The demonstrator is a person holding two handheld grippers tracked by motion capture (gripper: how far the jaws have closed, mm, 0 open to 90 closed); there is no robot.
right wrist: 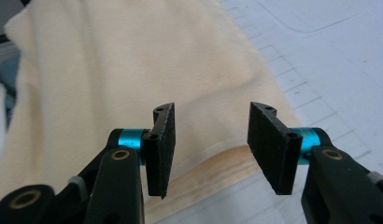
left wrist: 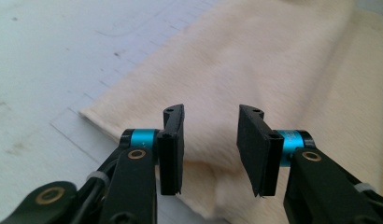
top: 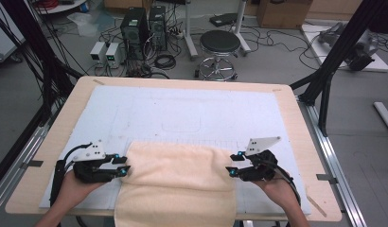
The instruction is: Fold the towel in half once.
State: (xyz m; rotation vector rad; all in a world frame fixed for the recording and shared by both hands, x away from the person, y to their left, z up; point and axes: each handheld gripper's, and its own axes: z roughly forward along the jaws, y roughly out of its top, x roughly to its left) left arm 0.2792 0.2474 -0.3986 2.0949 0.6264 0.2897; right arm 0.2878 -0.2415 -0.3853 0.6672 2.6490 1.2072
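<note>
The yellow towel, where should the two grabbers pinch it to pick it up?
Probably at the side edges of the cream towel, one gripper per side. The left gripper comes in from the left, the right gripper from the right. Both are open at those edges, where the layers lie flat and thin.

Two black jaws of the right gripper (right wrist: 210, 149) stand up from the bottom, wide apart, with nothing between them. Each jaw has a blue ring behind it. Past the jaws lies a soft, pale yellow towel (right wrist: 124, 70) — it spreads over the left and middle. Its edge runs just under the jaws, and a second layer peeks out below that edge. To the right is the white mat (right wrist: 329, 56) with thin lines drawn on it — flat and bare.
</note>
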